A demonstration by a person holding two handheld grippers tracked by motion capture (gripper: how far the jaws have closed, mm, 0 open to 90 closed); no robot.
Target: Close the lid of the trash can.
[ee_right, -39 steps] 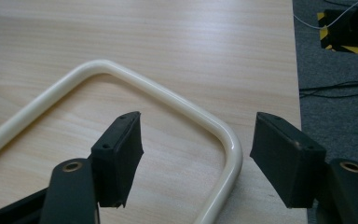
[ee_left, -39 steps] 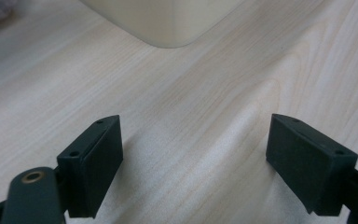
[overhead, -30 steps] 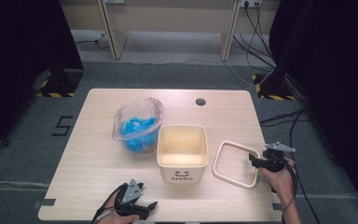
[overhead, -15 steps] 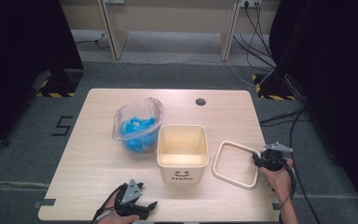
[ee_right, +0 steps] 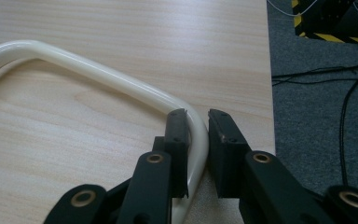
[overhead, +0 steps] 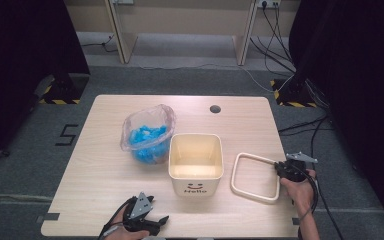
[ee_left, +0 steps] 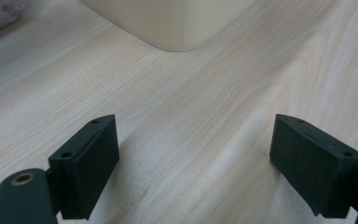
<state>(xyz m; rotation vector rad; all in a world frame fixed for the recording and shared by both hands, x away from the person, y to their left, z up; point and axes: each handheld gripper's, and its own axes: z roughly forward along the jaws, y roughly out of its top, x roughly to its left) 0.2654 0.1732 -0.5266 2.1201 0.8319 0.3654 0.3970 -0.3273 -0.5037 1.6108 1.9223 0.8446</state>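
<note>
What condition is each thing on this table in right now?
Bin: upright, open, looks empty.
Frame: flat on the table beside the bin, right side gripped.
Bag: open, blue bits inside.
Right gripper: jaws just closing, clamped on the frame.
Left gripper: open, holding nothing.

Bin (overhead: pixel 196 162) at table (overhead: pixel 100 170) centre; bag (overhead: pixel 147 132) touching its left rear corner. Frame (overhead: pixel 254 177) flat on table just right of bin. Right gripper (overhead: pixel 281 167) at frame's right edge, left gripper (overhead: pixel 152 220) at near edge, left of bin.
</note>
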